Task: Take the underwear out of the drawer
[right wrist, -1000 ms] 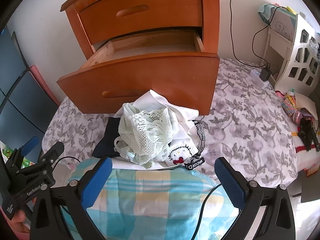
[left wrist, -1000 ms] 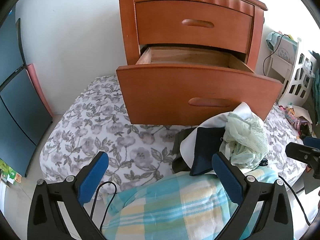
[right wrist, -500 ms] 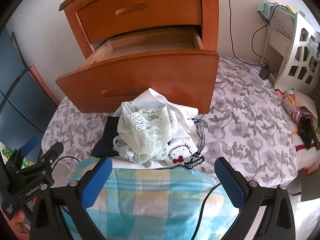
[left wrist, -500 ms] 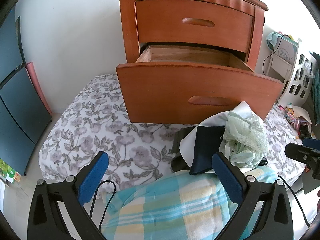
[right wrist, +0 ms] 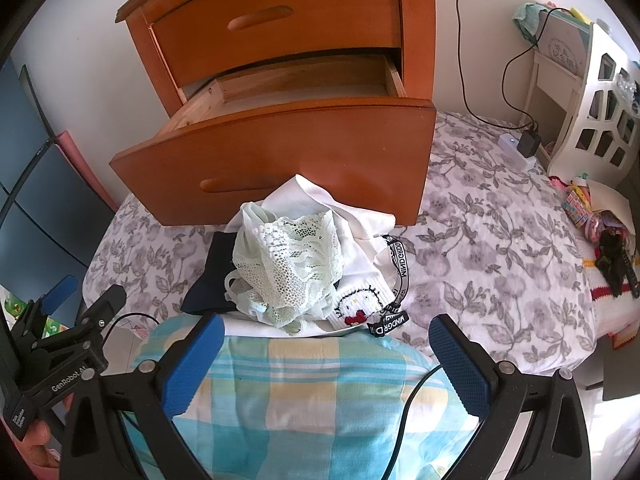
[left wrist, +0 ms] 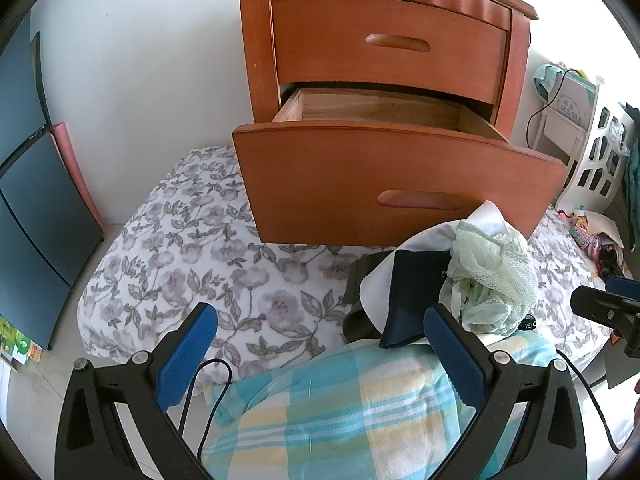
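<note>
A wooden nightstand stands on the floral bed cover with its lower drawer (left wrist: 396, 184) (right wrist: 280, 148) pulled out; the part of its inside that shows holds nothing. In front of it lies a pile of underwear (left wrist: 460, 276) (right wrist: 296, 264): pale green lace on top, a dark navy piece, white garments and one with a cartoon face. My left gripper (left wrist: 320, 336) hovers open, near and left of the pile, with nothing between its fingers. My right gripper (right wrist: 326, 340) is open too, just short of the pile, holding nothing.
A blue and yellow checked blanket (left wrist: 352, 412) (right wrist: 304, 392) lies under both grippers. Cables run over the bed edge. A white bedside shelf (right wrist: 592, 92) with a charger stands at right, small toys (right wrist: 600, 232) lie beside it, and dark blue panels (left wrist: 24, 200) stand at left.
The left wrist view has drifted slightly, so the nightstand sits a little further right and lower. Both grippers stay open and the pile has not moved.
</note>
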